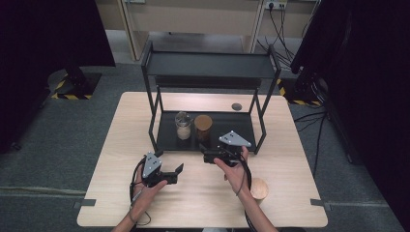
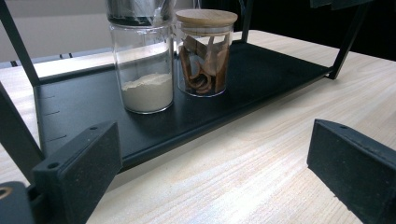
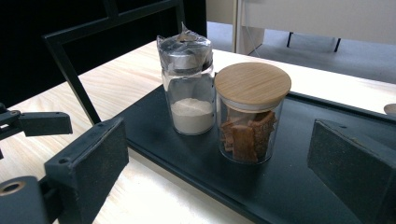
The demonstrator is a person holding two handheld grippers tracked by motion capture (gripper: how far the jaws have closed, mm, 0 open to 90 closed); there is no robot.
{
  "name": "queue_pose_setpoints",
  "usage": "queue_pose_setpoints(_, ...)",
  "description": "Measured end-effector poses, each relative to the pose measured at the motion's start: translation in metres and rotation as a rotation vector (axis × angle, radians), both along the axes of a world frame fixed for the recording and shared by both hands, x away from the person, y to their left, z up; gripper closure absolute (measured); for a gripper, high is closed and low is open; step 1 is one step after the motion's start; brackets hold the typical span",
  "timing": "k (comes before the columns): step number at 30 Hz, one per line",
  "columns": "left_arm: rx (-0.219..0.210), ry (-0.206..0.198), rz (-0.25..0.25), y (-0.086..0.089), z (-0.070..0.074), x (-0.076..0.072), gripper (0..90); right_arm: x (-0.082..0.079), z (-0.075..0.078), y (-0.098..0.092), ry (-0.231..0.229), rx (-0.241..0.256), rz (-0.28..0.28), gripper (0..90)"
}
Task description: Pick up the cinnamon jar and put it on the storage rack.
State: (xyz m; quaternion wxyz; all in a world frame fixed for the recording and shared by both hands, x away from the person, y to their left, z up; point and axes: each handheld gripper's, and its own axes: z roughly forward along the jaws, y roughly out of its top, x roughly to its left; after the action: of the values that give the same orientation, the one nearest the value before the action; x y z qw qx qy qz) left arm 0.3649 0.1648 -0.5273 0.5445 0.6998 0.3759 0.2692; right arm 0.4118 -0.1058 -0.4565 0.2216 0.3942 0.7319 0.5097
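Hovering before shelf tray (image 1: 241,126): right tongs (image 3: 215,154) wide toward wood-lidded jar (image 3: 250,114), left tongs (image 2: 210,177) wide, both empty

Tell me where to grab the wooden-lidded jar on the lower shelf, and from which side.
Grip the wooden-lidded jar around its straight glass wall, below the overhanging lid. Come level from the open front of the shelf, probably with the right gripper, whose open jaws already face it. The powder jar stands close on one side, so set the jaws front-to-back if the gap proves tight.
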Motion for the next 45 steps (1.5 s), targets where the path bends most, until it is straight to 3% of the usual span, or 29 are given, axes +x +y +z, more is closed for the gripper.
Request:
queue_pose_setpoints(29,-0.005,0.008,0.001,0.000,0.000,0.001,2.6,-0.015,0.000,-0.015,0.009,0.022,-0.006,5.7)
queue_pose_setpoints(45,-0.005,0.007,-0.002,0.000,0.000,0.001,2.6,-0.028,0.006,-0.024,-0.012,0.025,-0.003,5.6)
